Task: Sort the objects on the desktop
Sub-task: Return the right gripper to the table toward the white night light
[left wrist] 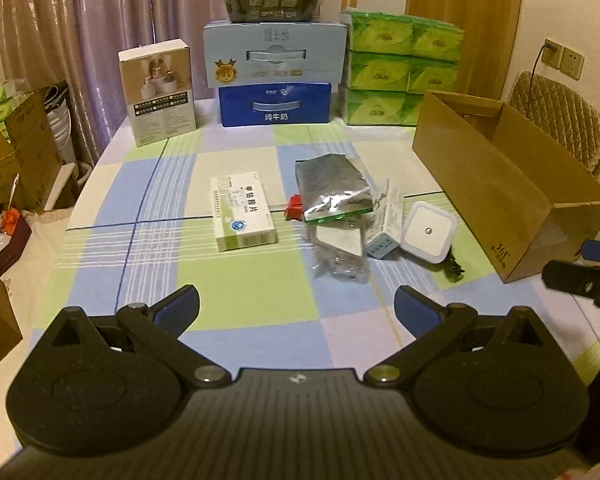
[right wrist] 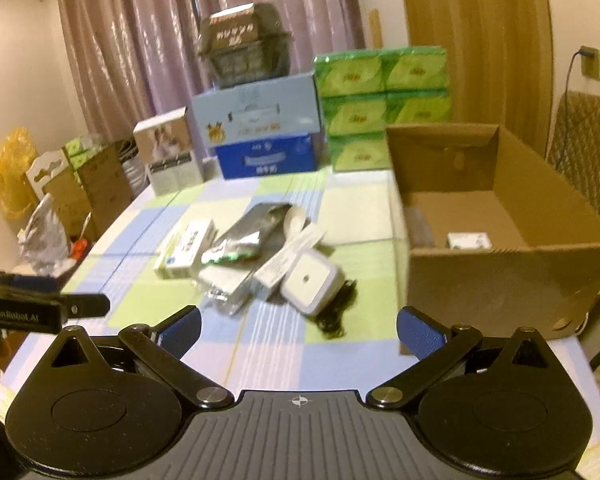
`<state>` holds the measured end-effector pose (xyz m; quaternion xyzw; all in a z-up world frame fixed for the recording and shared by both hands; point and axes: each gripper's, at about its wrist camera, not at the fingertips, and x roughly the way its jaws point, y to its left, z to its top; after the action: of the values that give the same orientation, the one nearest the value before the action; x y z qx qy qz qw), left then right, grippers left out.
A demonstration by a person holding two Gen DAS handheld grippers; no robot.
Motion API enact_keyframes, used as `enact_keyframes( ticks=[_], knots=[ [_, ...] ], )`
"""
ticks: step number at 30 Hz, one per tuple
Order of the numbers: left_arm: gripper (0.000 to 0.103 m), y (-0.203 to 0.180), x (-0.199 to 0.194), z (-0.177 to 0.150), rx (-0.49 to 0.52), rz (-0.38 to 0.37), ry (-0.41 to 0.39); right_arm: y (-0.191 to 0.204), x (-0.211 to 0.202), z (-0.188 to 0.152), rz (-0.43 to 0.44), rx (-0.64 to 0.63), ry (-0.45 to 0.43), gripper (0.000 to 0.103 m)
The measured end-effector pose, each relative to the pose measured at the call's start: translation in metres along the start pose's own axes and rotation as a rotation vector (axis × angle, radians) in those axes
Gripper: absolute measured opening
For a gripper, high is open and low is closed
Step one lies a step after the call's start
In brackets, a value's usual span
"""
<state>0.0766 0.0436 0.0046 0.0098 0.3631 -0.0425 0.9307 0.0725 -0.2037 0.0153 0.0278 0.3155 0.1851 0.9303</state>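
Note:
Loose items lie mid-table: a green-white medicine box [left wrist: 244,216] [right wrist: 186,248], a silver foil pouch [left wrist: 332,188] [right wrist: 248,232], a clear plastic bag [left wrist: 340,252], a slim white carton [left wrist: 386,220] [right wrist: 292,260], a white square night light [left wrist: 430,232] [right wrist: 310,284] and a black tangle [left wrist: 454,270] [right wrist: 336,312]. An open cardboard box [left wrist: 500,184] [right wrist: 500,272] stands to their right, with a small white item [right wrist: 468,240] inside. My left gripper [left wrist: 298,308] is open above the near table. My right gripper [right wrist: 298,332] is open too, short of the night light. Neither holds anything.
Along the back stand a white product box [left wrist: 158,92], two stacked blue milk cartons [left wrist: 276,80] with a dark bowl on top, and green tissue packs [left wrist: 400,68]. Cardboard boxes [left wrist: 16,152] sit off the table's left edge. A padded chair [left wrist: 564,120] is behind the box.

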Motion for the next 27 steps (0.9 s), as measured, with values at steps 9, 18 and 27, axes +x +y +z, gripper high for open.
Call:
enact_keyframes(
  ticks=[9, 18, 27],
  knots=[
    [0.102, 0.0, 0.024, 0.006, 0.039, -0.003, -0.013, 0.006, 0.038, -0.01, -0.013, -0.026, 0.048, 0.093],
    [0.102, -0.001, 0.065, 0.01, 0.058, -0.044, 0.002, 0.006, 0.094, -0.02, -0.095, -0.074, 0.105, 0.067],
    [0.102, -0.005, 0.105, 0.013, 0.094, -0.08, 0.005, 0.004, 0.15, -0.024, -0.185, -0.162, 0.126, 0.057]
  ],
)
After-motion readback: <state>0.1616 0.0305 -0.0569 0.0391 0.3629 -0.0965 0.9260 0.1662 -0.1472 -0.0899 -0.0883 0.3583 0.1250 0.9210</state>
